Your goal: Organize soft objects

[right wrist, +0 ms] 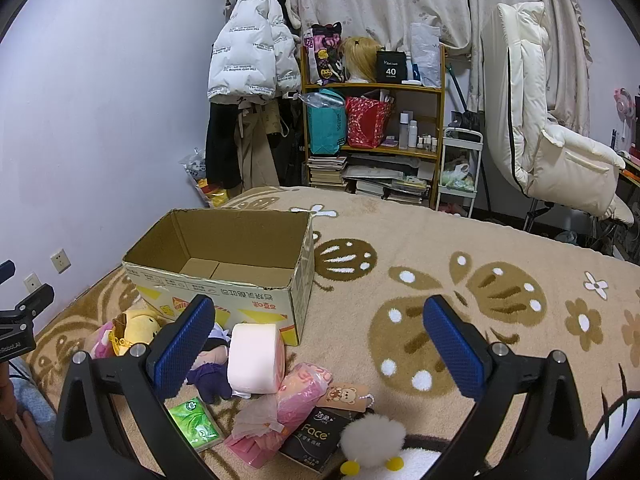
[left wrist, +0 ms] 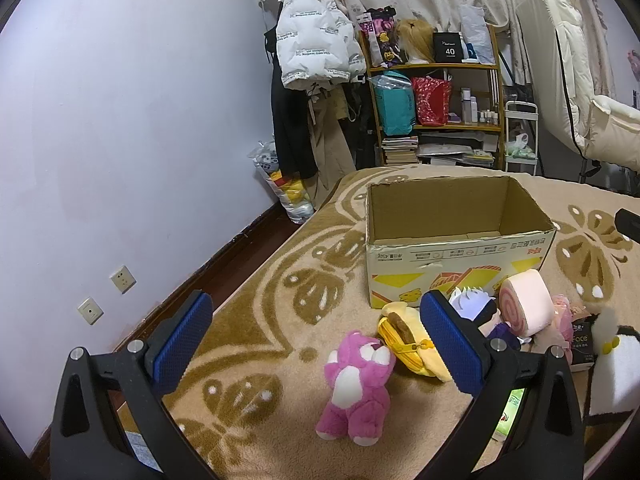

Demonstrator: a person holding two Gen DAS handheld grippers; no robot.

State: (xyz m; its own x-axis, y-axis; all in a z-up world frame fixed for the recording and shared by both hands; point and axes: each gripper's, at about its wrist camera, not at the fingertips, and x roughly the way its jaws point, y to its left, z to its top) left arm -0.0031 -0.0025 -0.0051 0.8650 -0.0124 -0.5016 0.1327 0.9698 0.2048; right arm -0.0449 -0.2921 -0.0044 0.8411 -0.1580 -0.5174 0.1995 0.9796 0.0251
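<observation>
An open, empty cardboard box [left wrist: 460, 264] [right wrist: 224, 280] stands on the patterned blanket. In front of it lie soft toys: a pink bear [left wrist: 356, 388], a yellow plush pouch [left wrist: 408, 336] [right wrist: 136, 328], a pink roll cushion [left wrist: 528, 308] [right wrist: 256, 360], a purple doll [left wrist: 480, 312] [right wrist: 208, 376], a pink bagged item [right wrist: 296, 396] and a white duck plush [right wrist: 372, 440] [left wrist: 612, 364]. My left gripper [left wrist: 316, 344] is open above the pink bear. My right gripper [right wrist: 320, 344] is open above the roll cushion and pink bag.
A green tissue pack [right wrist: 196, 424] and a black "Face" pack [right wrist: 316, 436] lie among the toys. A wall [left wrist: 120, 140] runs along the bed's left. A shelf [right wrist: 372, 120], hanging coats [right wrist: 248, 60] and a white chair [right wrist: 552, 148] stand beyond the bed.
</observation>
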